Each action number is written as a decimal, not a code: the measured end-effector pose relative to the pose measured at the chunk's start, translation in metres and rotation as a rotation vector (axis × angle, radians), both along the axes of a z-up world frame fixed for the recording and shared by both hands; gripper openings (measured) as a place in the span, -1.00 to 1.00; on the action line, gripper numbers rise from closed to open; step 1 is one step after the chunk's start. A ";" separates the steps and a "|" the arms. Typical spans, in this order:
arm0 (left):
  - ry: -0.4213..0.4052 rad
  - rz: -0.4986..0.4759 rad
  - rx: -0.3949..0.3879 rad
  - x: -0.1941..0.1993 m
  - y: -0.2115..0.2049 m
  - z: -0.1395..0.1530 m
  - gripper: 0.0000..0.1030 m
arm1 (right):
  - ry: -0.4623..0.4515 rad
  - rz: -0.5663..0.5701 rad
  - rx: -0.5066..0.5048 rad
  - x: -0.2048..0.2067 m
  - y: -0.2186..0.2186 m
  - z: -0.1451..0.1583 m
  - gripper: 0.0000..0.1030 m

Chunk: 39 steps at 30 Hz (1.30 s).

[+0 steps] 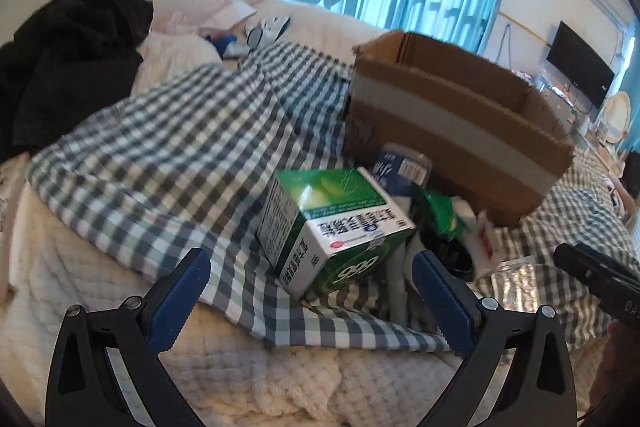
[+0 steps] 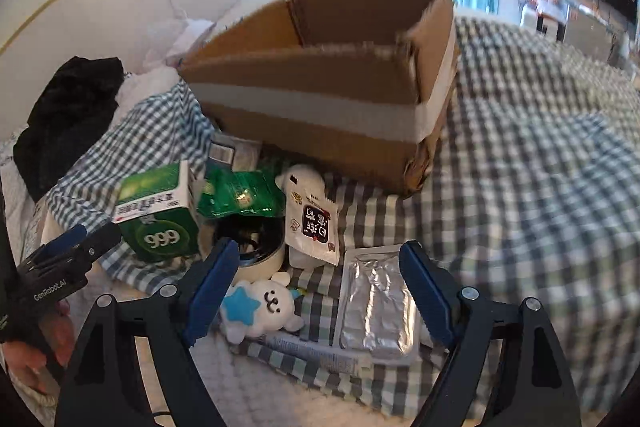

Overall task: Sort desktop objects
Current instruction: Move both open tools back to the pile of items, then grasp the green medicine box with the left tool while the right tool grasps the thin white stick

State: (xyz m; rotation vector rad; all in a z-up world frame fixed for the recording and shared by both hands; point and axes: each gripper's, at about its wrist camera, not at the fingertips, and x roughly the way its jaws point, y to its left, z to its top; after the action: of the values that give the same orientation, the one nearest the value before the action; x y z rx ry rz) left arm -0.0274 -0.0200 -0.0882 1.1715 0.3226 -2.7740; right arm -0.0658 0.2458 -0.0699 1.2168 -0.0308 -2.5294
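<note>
Here, left tool (image 1: 312, 297) wide open, empty, right tool (image 2: 320, 287) likewise.

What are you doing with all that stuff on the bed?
Someone holds a gripper in each hand, sorting small things into the cardboard box. Both are open and empty. The left gripper faces the green carton. The right gripper hovers over the plush toy and foil pack.
</note>
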 end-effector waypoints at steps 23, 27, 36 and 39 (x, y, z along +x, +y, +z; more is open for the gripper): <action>-0.039 -0.044 -0.163 -0.043 0.048 -0.038 1.00 | -0.113 -0.027 0.068 -0.061 -0.007 -0.058 -0.44; -0.046 -0.096 -0.164 -0.044 0.046 -0.036 1.00 | -0.118 -0.018 0.050 -0.059 -0.003 -0.059 -0.75; -0.030 -0.256 -0.194 -0.051 0.016 -0.019 1.00 | -0.027 -0.008 0.037 -0.040 -0.010 -0.029 -0.91; -0.029 -0.301 -0.144 -0.059 0.002 -0.015 1.00 | 0.025 0.019 0.019 -0.025 -0.017 -0.008 -0.91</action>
State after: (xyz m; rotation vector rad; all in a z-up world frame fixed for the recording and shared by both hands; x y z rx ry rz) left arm -0.0862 -0.0183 -0.1033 1.3193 -0.0621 -2.9649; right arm -0.0911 0.2283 -0.0776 1.1865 0.0101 -2.5338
